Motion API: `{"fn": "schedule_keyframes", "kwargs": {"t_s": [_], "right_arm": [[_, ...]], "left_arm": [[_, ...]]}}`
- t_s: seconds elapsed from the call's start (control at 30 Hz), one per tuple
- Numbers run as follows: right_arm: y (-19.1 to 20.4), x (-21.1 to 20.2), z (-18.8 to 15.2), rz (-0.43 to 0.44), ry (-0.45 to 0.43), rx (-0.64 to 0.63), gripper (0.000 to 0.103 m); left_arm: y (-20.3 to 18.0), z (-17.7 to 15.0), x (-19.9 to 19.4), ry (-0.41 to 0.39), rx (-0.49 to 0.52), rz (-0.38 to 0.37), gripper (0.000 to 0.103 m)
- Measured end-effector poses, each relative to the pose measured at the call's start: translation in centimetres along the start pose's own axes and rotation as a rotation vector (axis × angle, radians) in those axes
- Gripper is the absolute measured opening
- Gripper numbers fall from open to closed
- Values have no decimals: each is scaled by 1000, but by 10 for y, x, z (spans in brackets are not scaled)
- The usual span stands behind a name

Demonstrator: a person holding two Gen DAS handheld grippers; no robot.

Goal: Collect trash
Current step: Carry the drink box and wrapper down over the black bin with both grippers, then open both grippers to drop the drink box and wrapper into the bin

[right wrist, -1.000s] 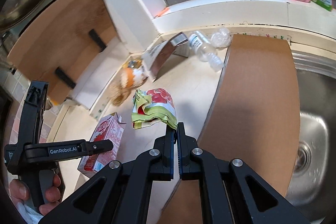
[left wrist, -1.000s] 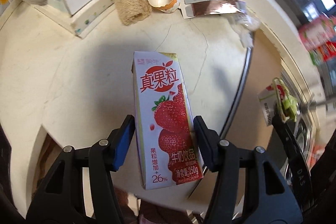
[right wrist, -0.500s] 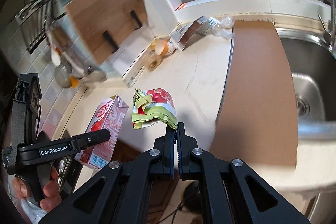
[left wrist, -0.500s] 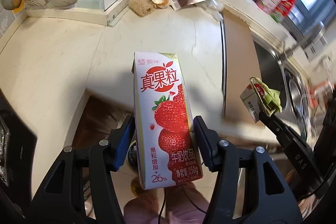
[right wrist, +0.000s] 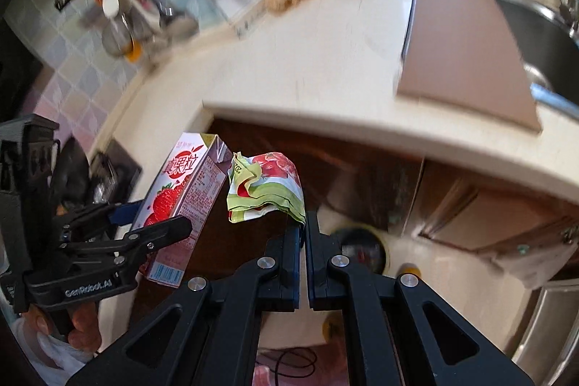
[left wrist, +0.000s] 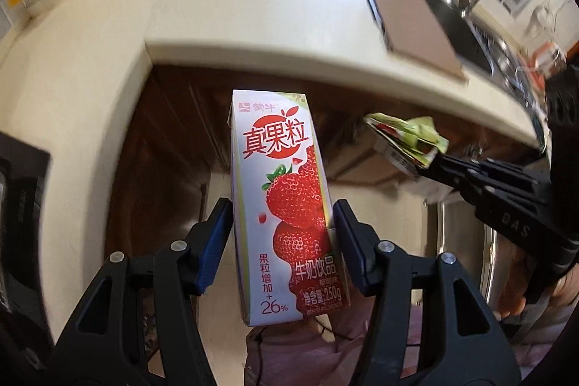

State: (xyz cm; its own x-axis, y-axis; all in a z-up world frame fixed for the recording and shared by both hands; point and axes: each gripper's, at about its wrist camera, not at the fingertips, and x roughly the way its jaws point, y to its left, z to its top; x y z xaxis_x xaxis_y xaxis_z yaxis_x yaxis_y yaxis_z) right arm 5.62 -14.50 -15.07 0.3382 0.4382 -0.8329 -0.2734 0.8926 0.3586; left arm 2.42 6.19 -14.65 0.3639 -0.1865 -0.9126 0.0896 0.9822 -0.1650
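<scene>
Left gripper (left wrist: 282,227) clamps the strawberry milk carton (left wrist: 286,205) across its lower half, blue pads flat on both side walls, carton upright in centre frame with its printed face toward the lens; a grip low on the box probably leaves the folded top free to drop first into a bin. Right gripper (right wrist: 303,230) has its jaws pinched together on a corner of the crumpled green wrapper (right wrist: 266,187), which bunches out above the fingertips, centre of the right wrist view; in the left wrist view the same wrapper (left wrist: 405,140) sits at right of frame, near the carton but apart from it. Both pieces hang clear of the countertop (left wrist: 253,9), whose rounded front edge runs across the upper half of both frames; below the edge, dark cabinet fronts (right wrist: 362,176) and pale floor. Open room lies below and forward of the two loads. A round dark container (right wrist: 360,252) shows low centre-right in the right wrist view, too blurred to say it is a bin. More litter remains at the far back corner of the counter, upper centre, blurred. A brown board (right wrist: 463,35) lies beside the sink (right wrist: 542,24) at upper right
</scene>
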Motion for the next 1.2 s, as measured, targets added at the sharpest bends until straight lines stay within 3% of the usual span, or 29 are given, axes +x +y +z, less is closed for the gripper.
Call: {"fn": "schedule_keyframes", "kwargs": {"t_s": [0.2,0.5,0.63,0.83,0.93,1.07,1.2], "right_arm": [[-24,69,-41,-18,134,33,3],[-68,210,-102,-58,346,84,3],[-84,266,-120,-60,411,116,3],[-104,336,-118,-62,470,154,3],[-112,359,-113,-52,492,180,11],[-121,373,-114,-71,487,190,37],[-121,367,-111,-75,472,171,38]], "left_arm": [[8,-36,72,116,-2,6,54],[30,-71,209,251,-58,-3,54],[40,-78,262,281,-82,0,55],[58,-83,313,340,-155,-36,61],[69,-85,329,371,-185,-34,69],[75,-83,338,386,-203,-27,69],[75,-77,331,373,-225,-30,69]]}}
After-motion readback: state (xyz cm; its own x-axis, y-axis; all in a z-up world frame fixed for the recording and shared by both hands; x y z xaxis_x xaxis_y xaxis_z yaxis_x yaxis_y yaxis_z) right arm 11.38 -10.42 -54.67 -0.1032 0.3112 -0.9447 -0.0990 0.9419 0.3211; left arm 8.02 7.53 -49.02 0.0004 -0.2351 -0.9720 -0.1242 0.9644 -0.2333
